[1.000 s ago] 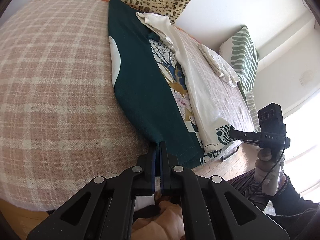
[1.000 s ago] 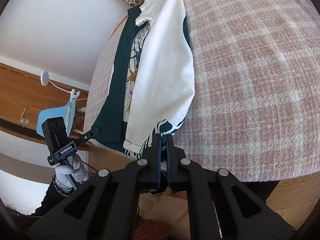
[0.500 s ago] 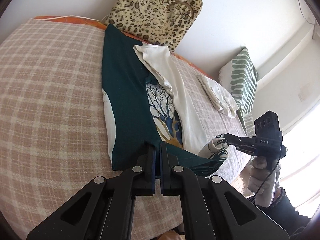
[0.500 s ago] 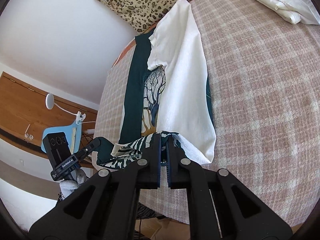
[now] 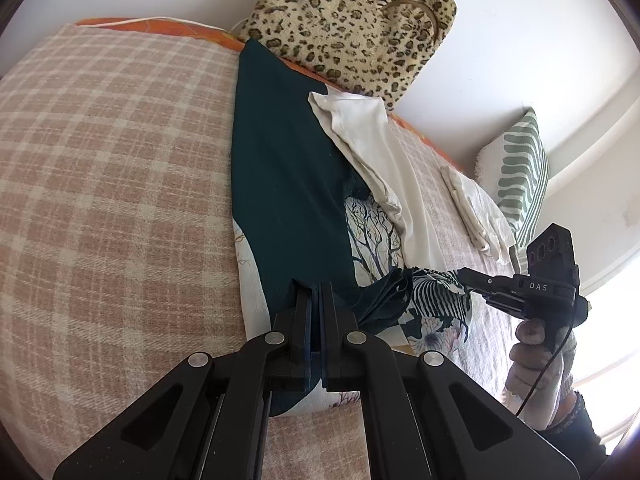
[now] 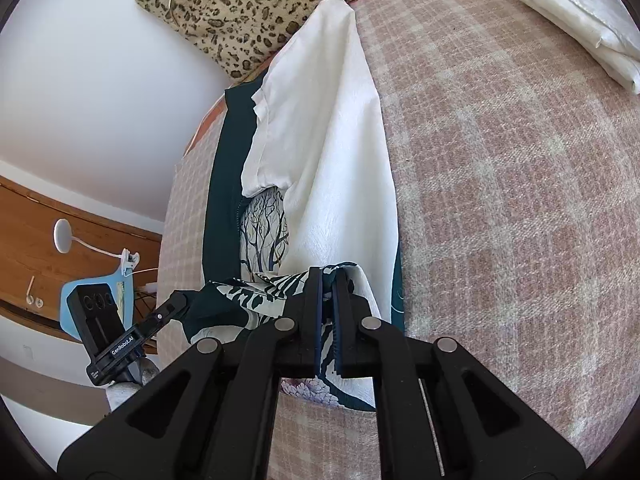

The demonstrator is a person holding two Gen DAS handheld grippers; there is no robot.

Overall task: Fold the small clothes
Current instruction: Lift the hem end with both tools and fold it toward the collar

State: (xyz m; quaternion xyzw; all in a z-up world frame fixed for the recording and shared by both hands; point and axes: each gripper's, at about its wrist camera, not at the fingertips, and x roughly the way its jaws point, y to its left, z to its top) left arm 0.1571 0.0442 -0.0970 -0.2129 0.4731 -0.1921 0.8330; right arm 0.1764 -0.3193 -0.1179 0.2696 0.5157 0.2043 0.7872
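a bed under a pink and cream plaid blanket (image 5: 104,184) carries everything. straight ahead of the left gripper a dark green printed garment (image 5: 288,184) lies lengthwise on the blanket, its near end lifted. a white top (image 6: 344,152) lies partly over it, ahead of the right gripper. farther off to that gripper's right sits a folded white cloth (image 6: 576,12). a leopard-print cushion (image 5: 352,20) and a green striped pillow (image 5: 520,184) stand at the far edge.

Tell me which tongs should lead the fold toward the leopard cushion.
Probably neither alone: left tongs and right tongs each pinch a corner of the shirt's near hem, so both should carry it together.
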